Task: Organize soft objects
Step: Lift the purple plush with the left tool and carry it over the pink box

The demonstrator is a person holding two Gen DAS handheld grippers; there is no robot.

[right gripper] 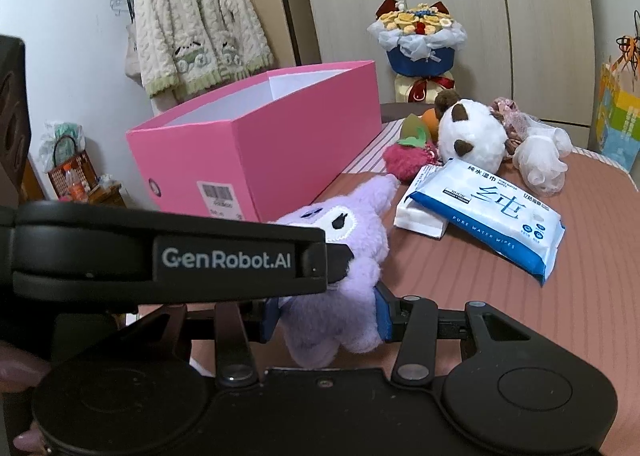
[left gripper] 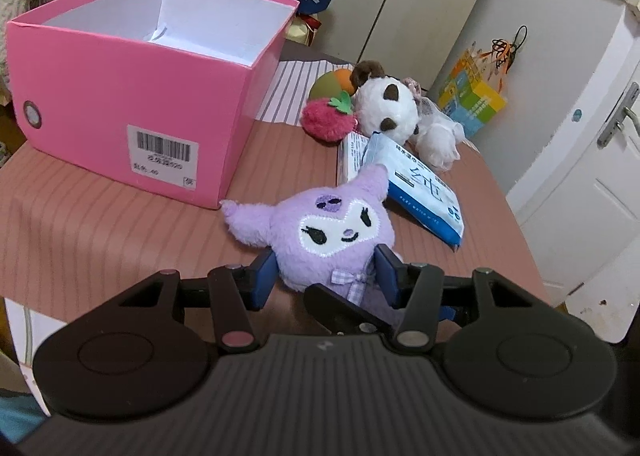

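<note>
Plush in lilac, a purple doll (left gripper: 328, 234) with pointed ears and a stitched white face, sat pinched between both tools at once, just in front of the pink box (left gripper: 132, 112) and held a little over the striped brown cloth (left gripper: 100, 224). I watched the left gripper (left gripper: 326, 276) squeeze the doll's body from either side, its blue pads (left gripper: 264, 276) pressed into the fur below the face, beside the small checked bow. From the other camera the right gripper (right gripper: 326, 314) had its jaws closed on the doll's lower body too, blue pads (right gripper: 384, 314) dug into the pile, while the black arm of the left tool crossed in front and hid part of the face.

Behind the doll a blue and white pack of wet wipes (left gripper: 420, 192) lay over a smaller white packet. Further back a red strawberry plush (left gripper: 328, 120), a white round plush with brown ears (left gripper: 384, 104) and a bundle of white gauzy cloth (left gripper: 438, 136) sat huddled together, touching. The pink box stood open, its white inside showing, with a barcode label on its front. A bouquet in blue wrapping (right gripper: 418, 40) stood against the wardrobe doors, and a cream knitted cardigan (right gripper: 192, 20) hung on the wall
</note>
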